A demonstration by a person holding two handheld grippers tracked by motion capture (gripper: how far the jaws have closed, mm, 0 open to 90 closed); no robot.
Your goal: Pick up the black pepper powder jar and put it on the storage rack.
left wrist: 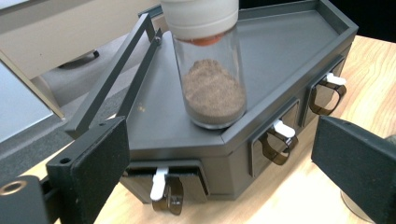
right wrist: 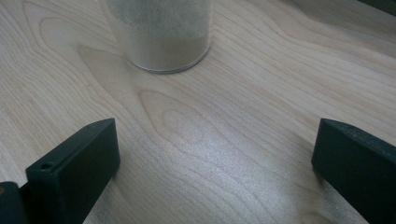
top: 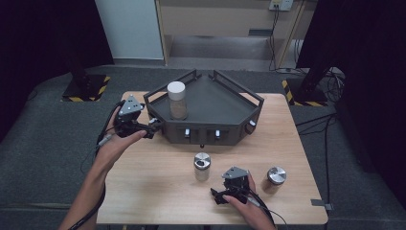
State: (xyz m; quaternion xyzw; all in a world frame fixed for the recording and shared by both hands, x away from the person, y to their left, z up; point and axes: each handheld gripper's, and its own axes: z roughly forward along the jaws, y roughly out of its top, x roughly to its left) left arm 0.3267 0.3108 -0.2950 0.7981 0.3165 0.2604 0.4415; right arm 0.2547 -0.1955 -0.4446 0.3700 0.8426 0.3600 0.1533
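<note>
**Glass jars bound for the rack**

While both sets of jaws stand apart and empty, the right gripper (top: 221, 195) faces the silver-capped jar (top: 202, 166) on the table (top: 143, 191): likely slippery, breakable glass, best gripped mid-body. It holds pale powder; the white-capped jar (left wrist: 208, 60) on the tray (left wrist: 289, 42) holds brown.

A white-capped glass jar (top: 176, 100) of brown powder stands upright on the grey tray (top: 225, 103), seemingly untouched.
</note>
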